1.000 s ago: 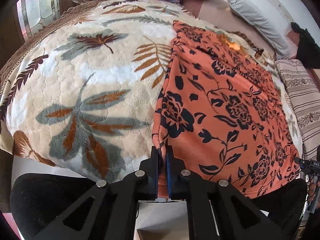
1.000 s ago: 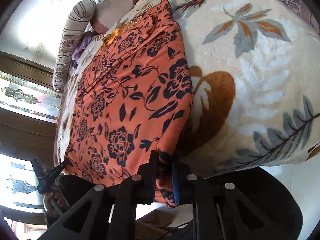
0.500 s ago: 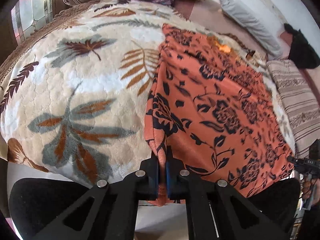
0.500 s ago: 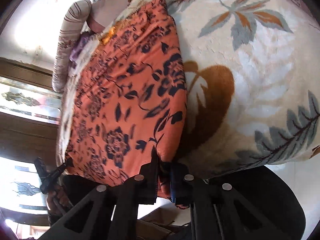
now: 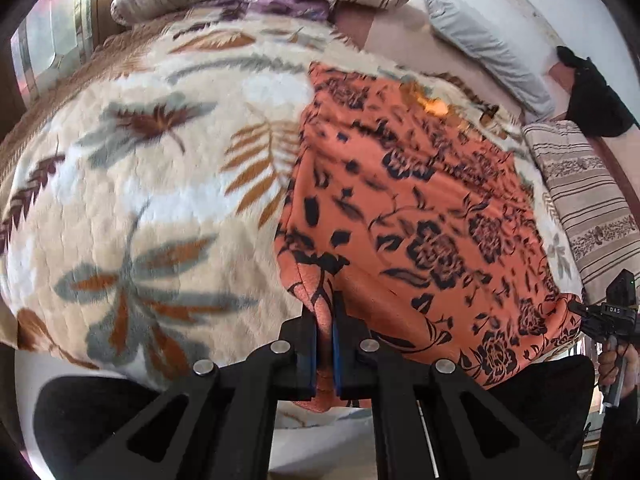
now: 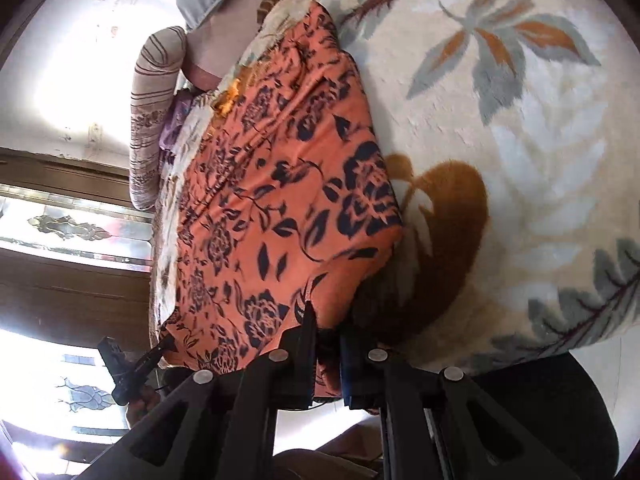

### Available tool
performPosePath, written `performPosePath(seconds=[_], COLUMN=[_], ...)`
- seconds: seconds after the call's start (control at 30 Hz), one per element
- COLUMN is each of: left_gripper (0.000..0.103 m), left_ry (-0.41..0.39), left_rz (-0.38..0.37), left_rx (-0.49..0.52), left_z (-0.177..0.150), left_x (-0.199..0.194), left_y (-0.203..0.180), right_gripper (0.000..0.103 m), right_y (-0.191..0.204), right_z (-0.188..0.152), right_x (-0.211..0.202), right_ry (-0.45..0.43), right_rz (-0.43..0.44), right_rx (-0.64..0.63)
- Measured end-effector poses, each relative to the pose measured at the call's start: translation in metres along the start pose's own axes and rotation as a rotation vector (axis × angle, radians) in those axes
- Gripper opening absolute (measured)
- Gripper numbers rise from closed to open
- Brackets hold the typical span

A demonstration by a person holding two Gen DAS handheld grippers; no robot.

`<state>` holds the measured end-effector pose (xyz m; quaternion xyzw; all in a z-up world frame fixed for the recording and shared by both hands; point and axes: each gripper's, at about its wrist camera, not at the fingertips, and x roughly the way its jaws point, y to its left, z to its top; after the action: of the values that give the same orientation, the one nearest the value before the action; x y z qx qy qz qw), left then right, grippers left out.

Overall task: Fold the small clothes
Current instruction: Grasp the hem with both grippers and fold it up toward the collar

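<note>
The orange flowered cloth (image 5: 420,208) lies spread on the blanket (image 5: 140,200); the left gripper (image 5: 325,320) and right gripper (image 6: 326,332) each pinch a near corner.

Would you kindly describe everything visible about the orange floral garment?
The garment is orange, thin-looking cloth printed with dark flowers and leaves. It lies spread, slightly rippled, on the leaf-patterned blanket, reaching toward the pillows. Its near edge hangs over the bed's edge. The left gripper and right gripper are each shut on a near corner, bunching the cloth between the pads.
</note>
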<state>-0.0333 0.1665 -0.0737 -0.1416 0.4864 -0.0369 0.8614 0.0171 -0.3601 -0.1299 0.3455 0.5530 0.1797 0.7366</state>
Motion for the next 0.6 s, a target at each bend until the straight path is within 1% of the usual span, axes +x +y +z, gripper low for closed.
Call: performPosePath(seconds=[0.07,0.1,0.17,0.23,0.3,0.33,0.37,0.4,0.43,0.47,0.5,0.53,0.57,0.6], left_gripper=[0.006,0.006,0.006,0.006,0.007,0.010,0.019,0.028,0.052,0.065,0.065,0.065,0.065,0.065], left_ry=[-0.063,-0.081,-0.129,-0.194,-0.241,-0.248,-0.226,-0.177,-0.137,-0.093,-0.056,-0.025,-0.002,-0.010], left_rz=[-0.039,-0.058,-0.094,-0.086,-0.077,-0.052,-0.022,0.013,0.043,0.075,0.131,0.173,0.175,0.148], left_rx=[0.017,0.023,0.028,0.074,0.062,0.055,0.052,0.043,0.056,0.081,0.077,0.063,0.040,0.005], left_z=[0.025,0.044,0.086,0.133,0.178,0.199,0.218,0.233,0.243,0.248,0.247,0.246,0.244,0.241], left_x=[-0.012,-0.014,-0.017,-0.010,0.008,0.025,0.050,0.079,0.107,0.136,0.161,0.178,0.186,0.184], left_y=[-0.009,-0.013,-0.020,-0.033,-0.035,-0.035,-0.036,-0.034,-0.032,-0.030,-0.025,-0.017,-0.010,-0.003], right_gripper=[0.009,0.009,0.009,0.009,0.009,0.009,0.012,0.013,0.026,0.059,0.075,0.078,0.078,0.078], right_y=[0.012,0.017,0.029,0.043,0.054,0.057,0.055,0.050,0.044,0.033,0.022,0.015,0.010,0.007], right_z=[0.016,0.027,0.061,0.098,0.144,0.169,0.193,0.217,0.235,0.250,0.257,0.256,0.249,0.241], right_x=[-0.005,-0.007,-0.011,-0.014,-0.015,-0.012,-0.005,0.008,0.023,0.043,0.058,0.067,0.069,0.063], right_ry=[-0.033,-0.049,-0.101,-0.157,-0.220,-0.250,-0.272,-0.292,-0.298,-0.276,-0.268,-0.285,-0.319,-0.359], right_rz=[0.049,0.080,0.151,0.198,0.199,0.198,0.185,0.153,0.117,0.085,0.035,-0.013,-0.012,0.000], right_rx=[-0.008,-0.005,0.003,0.014,0.011,0.023,0.053,0.091,0.116,0.142,0.180,0.210,0.214,0.217])
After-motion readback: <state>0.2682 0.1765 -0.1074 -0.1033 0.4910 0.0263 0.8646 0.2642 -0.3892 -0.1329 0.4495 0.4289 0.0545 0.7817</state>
